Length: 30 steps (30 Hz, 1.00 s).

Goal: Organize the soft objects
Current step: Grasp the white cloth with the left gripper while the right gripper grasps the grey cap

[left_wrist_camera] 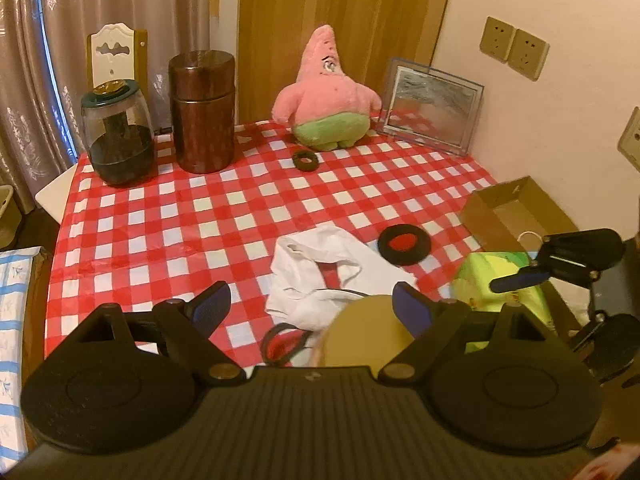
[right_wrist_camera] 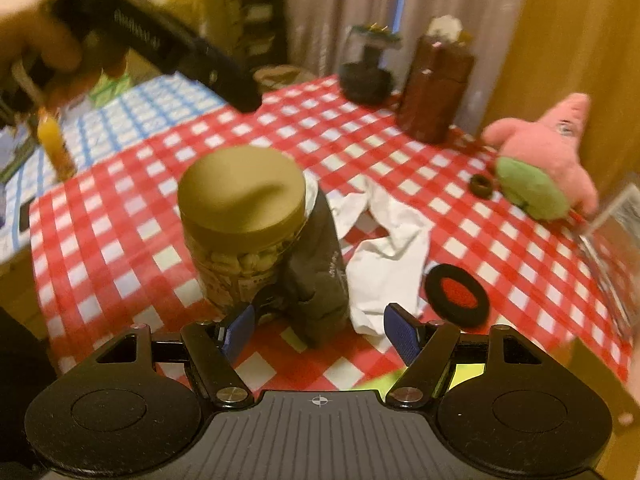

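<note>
The left gripper (left_wrist_camera: 312, 312) has its blue-padded fingers (left_wrist_camera: 210, 306) spread wide, holding nothing, above a white cloth (left_wrist_camera: 320, 276) at lower centre. The right gripper (right_wrist_camera: 318, 334) is likewise spread and empty; a dark grey sock (right_wrist_camera: 320, 264), blurred, seems to lean against a gold-lidded jar (right_wrist_camera: 240, 220) just ahead of it. A black-and-red ring pad (left_wrist_camera: 402, 245) lies right of the cloth. A pink plush (left_wrist_camera: 326, 92) sits at upper centre beside a copper canister (left_wrist_camera: 202, 110). A cardboard box (left_wrist_camera: 516, 212) stands at right on the red-checked tablecloth (left_wrist_camera: 180, 216).
</note>
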Motion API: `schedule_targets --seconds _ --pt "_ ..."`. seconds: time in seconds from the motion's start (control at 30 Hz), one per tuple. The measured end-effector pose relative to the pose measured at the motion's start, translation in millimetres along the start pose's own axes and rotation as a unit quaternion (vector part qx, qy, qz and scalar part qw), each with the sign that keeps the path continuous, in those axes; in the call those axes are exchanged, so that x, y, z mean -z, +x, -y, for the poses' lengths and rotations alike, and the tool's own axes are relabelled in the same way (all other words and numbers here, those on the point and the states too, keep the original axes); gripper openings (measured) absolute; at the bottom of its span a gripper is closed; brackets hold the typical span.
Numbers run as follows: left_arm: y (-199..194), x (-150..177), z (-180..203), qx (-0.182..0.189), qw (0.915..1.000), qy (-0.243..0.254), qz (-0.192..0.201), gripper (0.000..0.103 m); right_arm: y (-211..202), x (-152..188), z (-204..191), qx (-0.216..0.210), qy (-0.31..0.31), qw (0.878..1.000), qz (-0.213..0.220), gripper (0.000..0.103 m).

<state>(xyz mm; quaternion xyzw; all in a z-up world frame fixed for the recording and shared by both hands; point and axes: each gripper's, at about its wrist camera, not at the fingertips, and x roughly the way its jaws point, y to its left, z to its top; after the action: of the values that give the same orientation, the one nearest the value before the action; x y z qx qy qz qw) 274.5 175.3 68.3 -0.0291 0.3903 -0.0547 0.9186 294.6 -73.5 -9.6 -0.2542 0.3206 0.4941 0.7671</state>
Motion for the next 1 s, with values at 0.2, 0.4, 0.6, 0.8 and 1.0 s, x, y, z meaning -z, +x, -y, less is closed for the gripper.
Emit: schedule_targets --seconds 0.2,0.4,0.6,0.8,1.0 --pt "15 -1 -14 -0.001 1.0 0.0 -0.006 0.086 43 -6 13 -0.025 -0.024 0.999 -0.029 0.071" --pt "26 -1 -24 0.0 0.9999 -0.011 -0.009 0.086 63 -10 12 -0.033 -0.05 0.998 -0.033 0.037" --pt "26 -3 -28 -0.003 0.9999 -0.016 -0.004 0.086 52 -11 12 -0.008 -0.054 0.998 -0.003 0.008" --pt "18 -11 -28 -0.013 0.9998 -0.013 0.003 0.086 9 -23 24 0.041 -0.025 0.997 0.063 0.007" --pt "21 -24 -24 -0.013 0.9999 -0.002 0.003 0.086 -34 -34 48 0.111 0.026 0.987 0.11 0.007"
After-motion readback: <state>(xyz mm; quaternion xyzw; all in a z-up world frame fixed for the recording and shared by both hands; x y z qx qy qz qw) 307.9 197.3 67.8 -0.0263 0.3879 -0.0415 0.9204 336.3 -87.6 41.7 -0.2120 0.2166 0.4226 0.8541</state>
